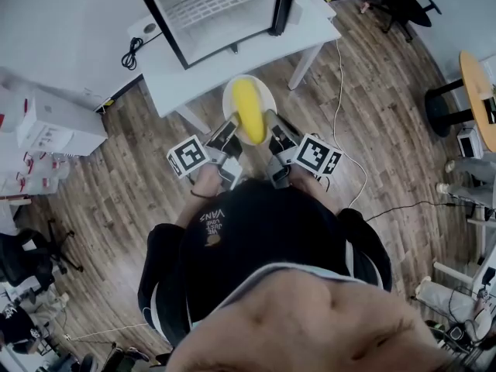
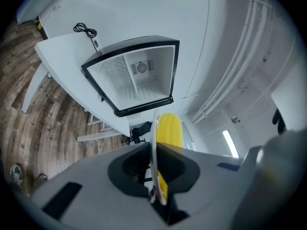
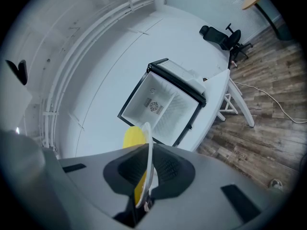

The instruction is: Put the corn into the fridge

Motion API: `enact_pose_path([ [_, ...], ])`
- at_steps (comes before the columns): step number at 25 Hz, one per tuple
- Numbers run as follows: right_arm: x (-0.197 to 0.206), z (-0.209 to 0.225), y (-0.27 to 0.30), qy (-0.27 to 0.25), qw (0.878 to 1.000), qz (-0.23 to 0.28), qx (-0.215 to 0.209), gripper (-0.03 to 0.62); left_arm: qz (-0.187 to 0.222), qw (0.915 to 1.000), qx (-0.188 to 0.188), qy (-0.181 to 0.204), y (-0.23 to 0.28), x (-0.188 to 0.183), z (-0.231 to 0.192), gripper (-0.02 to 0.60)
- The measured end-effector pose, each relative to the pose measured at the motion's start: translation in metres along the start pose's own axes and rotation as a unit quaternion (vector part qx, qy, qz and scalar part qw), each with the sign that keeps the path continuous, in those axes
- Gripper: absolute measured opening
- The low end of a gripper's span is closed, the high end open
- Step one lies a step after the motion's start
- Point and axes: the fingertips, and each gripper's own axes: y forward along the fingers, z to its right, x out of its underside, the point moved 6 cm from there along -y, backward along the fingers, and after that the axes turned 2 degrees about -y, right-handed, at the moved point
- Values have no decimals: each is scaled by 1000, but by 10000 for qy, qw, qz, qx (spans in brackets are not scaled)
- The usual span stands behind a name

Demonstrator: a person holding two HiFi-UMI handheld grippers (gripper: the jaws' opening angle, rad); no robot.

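The left gripper [image 2: 154,152] was clenched on the near-left rim of a white plate [image 2: 154,128], the rim pinched edge-on between its jaws. The right gripper [image 3: 146,169] was clamped the same way on the plate's near-right rim. Between them the plate [image 1: 231,93] was carried level, in front of the person's chest. The corn [image 1: 248,111] lay lengthwise along the plate's middle, a yellow cob pointing toward the far side. Just beyond stood a white table [image 1: 310,33] bearing the fridge [image 1: 160,18], its white interior facing the person and its door apparently swung to the right.
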Motion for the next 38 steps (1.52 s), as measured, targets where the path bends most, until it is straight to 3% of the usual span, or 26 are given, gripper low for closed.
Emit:
enact_pose_path([
  [7,-14,13,2,31,10000,45,33,28,-51,10000,46,-52,21,0,-3,35],
  [11,-28,20,11,17,10000,-27,-16,28,6,9999,-154,4,31,-6,-5,35],
  [18,-55,33,34,1,9995,-263,-182,28,287,9996,-7,-42,59,-19,-2,35],
  [28,-94,56,62,-48,9974,-583,-415,28,592,9978,-285,56,96,-33,-9,34],
  [38,-125,76,75,-119,9941,-894,-599,28,971,9950,-217,-50,131,-31,-9,34],
])
